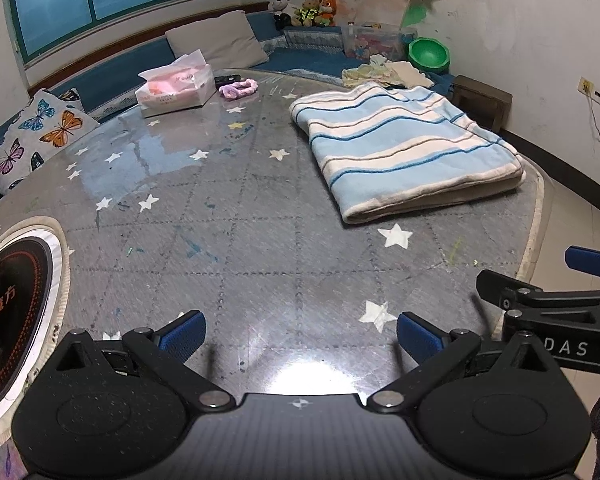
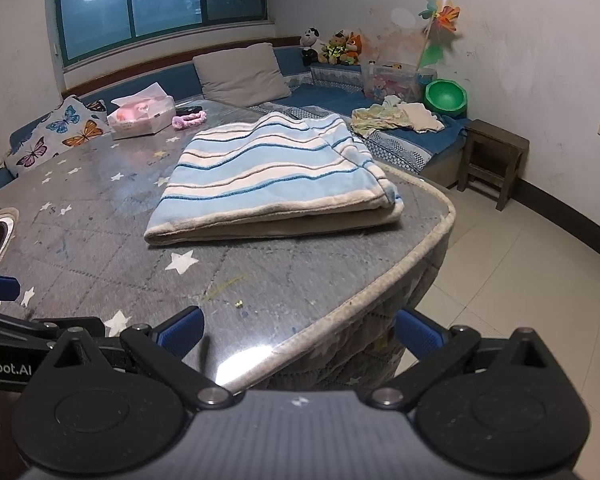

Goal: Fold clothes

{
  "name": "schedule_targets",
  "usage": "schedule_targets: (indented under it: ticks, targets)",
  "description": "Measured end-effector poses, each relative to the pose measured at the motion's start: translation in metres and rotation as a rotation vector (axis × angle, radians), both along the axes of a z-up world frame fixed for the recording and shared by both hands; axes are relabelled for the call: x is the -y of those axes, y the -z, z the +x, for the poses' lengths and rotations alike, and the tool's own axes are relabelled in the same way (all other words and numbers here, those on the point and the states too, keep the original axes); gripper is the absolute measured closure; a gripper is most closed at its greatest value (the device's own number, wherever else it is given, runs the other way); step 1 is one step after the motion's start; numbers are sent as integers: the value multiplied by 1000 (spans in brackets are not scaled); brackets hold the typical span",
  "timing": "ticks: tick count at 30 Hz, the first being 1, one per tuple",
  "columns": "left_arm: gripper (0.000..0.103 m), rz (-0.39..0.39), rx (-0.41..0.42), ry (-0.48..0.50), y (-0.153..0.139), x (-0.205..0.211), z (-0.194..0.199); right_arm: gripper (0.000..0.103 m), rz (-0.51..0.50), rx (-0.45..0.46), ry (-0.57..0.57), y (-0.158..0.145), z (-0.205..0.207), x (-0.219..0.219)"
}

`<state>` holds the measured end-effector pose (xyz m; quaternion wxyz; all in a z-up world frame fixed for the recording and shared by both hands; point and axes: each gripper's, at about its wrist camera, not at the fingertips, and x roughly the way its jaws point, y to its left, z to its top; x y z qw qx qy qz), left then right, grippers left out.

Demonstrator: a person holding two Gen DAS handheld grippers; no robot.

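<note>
A folded light-blue and white striped blanket (image 1: 408,148) lies flat on the grey star-patterned table (image 1: 236,216), toward its right side; it also shows in the right wrist view (image 2: 276,180). My left gripper (image 1: 300,334) is open and empty, low over the table's near edge, well short of the blanket. My right gripper (image 2: 300,330) is open and empty, at the table's front right corner, also short of the blanket. The right gripper's fingers (image 1: 592,262) show at the right edge of the left wrist view.
A tissue box (image 1: 176,88) and a purple hair band (image 1: 238,89) sit at the table's far side. A round induction hob (image 1: 12,312) is set in the table at left. Loose clothes (image 2: 396,118) lie on the blue sofa behind. A wooden stool (image 2: 494,160) stands by the wall.
</note>
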<state>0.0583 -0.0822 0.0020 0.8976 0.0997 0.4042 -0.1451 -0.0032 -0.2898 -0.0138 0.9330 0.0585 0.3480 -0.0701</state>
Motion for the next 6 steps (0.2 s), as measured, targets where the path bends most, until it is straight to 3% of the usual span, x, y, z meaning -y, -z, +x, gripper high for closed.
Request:
schedule_targets:
  ticks: [6]
  targets:
    - [0,5,5,8,-1,1,-2,0,4,2,5,-1,-2,1]
